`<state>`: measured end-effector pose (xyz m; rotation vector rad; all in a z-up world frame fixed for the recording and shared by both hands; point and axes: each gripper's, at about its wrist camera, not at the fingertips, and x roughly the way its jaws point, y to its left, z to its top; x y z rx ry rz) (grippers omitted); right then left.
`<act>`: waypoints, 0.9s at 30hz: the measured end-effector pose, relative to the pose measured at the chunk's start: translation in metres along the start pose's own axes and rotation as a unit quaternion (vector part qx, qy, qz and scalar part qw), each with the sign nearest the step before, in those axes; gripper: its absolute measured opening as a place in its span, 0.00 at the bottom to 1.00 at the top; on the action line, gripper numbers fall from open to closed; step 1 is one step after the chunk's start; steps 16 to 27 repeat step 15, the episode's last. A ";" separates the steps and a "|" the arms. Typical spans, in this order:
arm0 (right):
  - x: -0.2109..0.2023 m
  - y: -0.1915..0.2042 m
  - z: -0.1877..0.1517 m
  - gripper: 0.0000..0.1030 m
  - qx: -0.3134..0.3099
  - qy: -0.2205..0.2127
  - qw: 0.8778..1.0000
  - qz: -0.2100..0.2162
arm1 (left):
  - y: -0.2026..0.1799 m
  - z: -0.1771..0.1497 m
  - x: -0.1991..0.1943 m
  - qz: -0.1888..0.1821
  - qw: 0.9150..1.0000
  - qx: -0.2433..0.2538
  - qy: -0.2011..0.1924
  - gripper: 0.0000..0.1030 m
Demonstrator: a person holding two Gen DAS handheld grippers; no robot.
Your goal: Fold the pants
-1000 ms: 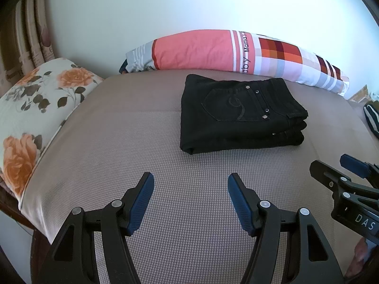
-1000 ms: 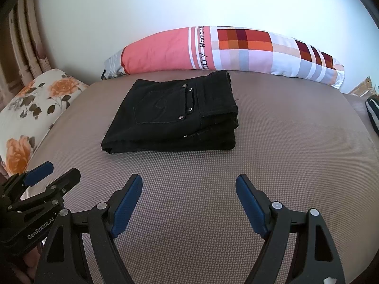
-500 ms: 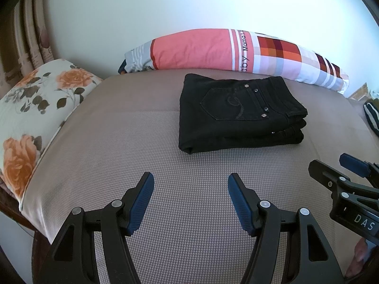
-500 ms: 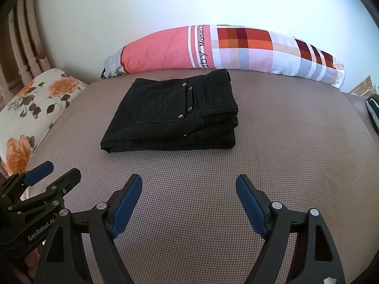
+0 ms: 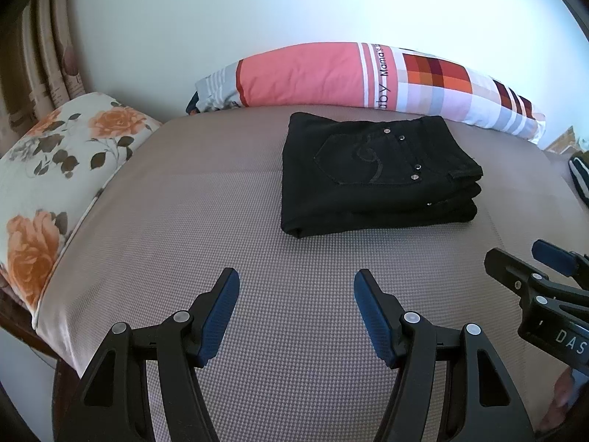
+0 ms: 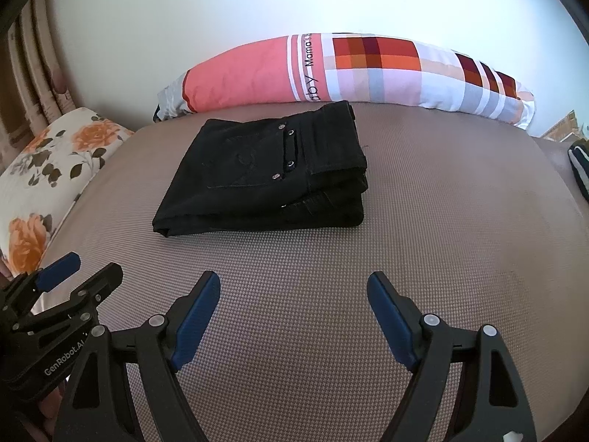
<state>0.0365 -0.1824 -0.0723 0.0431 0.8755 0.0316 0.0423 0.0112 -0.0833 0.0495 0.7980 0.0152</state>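
Left wrist view: left hand-held gripper (image 5: 296, 281) is held low over the bed (image 5: 221, 221), jaws spread wide, nothing gripped. Black pants (image 5: 371, 173) are seen ahead and slightly right, well apart from the fingertips, stacked in a compact multi-layer fold with back pocket up. The stack is parked near the striped bolster (image 5: 368, 77), likely to keep it out of the working area. Floral pillow (image 5: 48, 169) sits off the left edge. Right hand-held gripper (image 5: 545, 261) is visible at the right margin, also clear of the fabric.

Right wrist view: right hand-held gripper (image 6: 294, 287) is likewise wide and empty, hovering over bare bed surface. Pants (image 6: 268, 173) lie ahead-left, edges aligned, no loose leg showing. Left hand-held gripper (image 6: 79, 272) is seen at lower left. Folding is judged complete; both tools are presumably backed off for that reason.
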 end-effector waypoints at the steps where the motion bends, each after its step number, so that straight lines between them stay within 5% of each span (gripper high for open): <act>1: 0.000 0.000 0.000 0.78 0.001 0.001 1.000 0.000 | 0.002 -0.001 0.000 0.000 1.000 -0.001 0.001 0.64; 27: 0.002 -0.002 0.002 0.78 0.003 0.005 1.000 0.000 | 0.005 -0.001 0.004 -0.006 1.000 -0.002 0.008 0.64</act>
